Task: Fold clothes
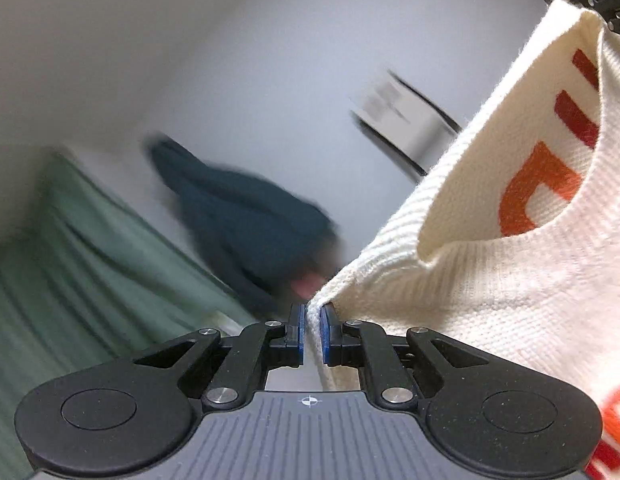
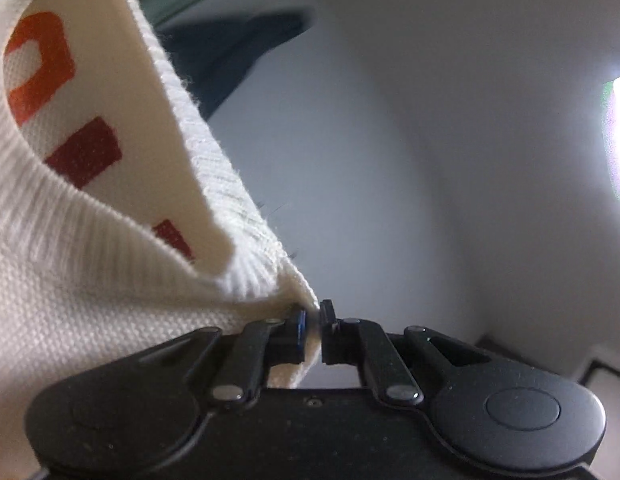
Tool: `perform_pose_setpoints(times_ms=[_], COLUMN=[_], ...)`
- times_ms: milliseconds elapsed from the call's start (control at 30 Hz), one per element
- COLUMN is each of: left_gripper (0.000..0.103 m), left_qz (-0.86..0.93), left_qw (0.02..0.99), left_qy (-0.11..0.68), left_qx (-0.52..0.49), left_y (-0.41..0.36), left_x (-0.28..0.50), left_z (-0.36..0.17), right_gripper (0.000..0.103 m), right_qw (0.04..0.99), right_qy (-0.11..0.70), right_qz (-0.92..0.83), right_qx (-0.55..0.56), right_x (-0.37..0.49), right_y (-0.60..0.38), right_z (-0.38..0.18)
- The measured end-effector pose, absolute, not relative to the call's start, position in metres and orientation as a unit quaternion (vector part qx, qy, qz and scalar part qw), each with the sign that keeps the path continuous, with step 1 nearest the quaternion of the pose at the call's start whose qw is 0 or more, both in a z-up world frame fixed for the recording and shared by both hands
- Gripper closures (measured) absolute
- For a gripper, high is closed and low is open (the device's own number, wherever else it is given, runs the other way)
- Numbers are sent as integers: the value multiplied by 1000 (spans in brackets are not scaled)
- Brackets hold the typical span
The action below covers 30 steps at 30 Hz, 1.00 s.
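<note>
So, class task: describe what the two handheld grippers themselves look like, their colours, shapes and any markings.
The left gripper has matte black linkage arms with silver rivets, round black end lobes, blue pads on its fingers, and a ribbed grey body bearing a small white crosshair mark. The right gripper has the same black linkage, rivets and lobes, but its body looks black. No cables, sleeves or hands show.

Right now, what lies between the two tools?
The cream sweater spans between them. The left tool pinches one shoulder edge, seen in the left wrist view; the right tool pinches the other, seen in the right wrist view.
</note>
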<state>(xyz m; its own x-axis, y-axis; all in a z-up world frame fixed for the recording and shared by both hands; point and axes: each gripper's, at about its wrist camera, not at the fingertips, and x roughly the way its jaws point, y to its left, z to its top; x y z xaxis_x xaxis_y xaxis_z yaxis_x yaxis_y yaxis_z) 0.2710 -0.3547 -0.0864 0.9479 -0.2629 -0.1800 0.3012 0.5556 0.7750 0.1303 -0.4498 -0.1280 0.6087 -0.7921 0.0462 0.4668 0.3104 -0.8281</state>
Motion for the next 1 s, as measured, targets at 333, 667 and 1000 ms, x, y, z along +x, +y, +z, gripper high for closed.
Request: perform_pose_setpoints(times_ms=[333, 667, 1000], left_gripper=[94, 15, 4], left_qz=[-178, -404, -463], left_qw=[887, 857, 790], left_qy=[197, 272, 166], left_qx=[378, 169, 367], left_y=[-355, -279, -312], left_x=[407, 435, 389], left_z=[-225, -242, -213], right_gripper=[97, 96, 49], right_qw=[806, 835, 871], right_qy=[346, 408, 407], right_qz=[-329, -248, -162], right_qx=[-350, -272, -223], right_x=[287, 328, 277], right_y=[-560, -551, -546], right_z=[-280, -267, -254])
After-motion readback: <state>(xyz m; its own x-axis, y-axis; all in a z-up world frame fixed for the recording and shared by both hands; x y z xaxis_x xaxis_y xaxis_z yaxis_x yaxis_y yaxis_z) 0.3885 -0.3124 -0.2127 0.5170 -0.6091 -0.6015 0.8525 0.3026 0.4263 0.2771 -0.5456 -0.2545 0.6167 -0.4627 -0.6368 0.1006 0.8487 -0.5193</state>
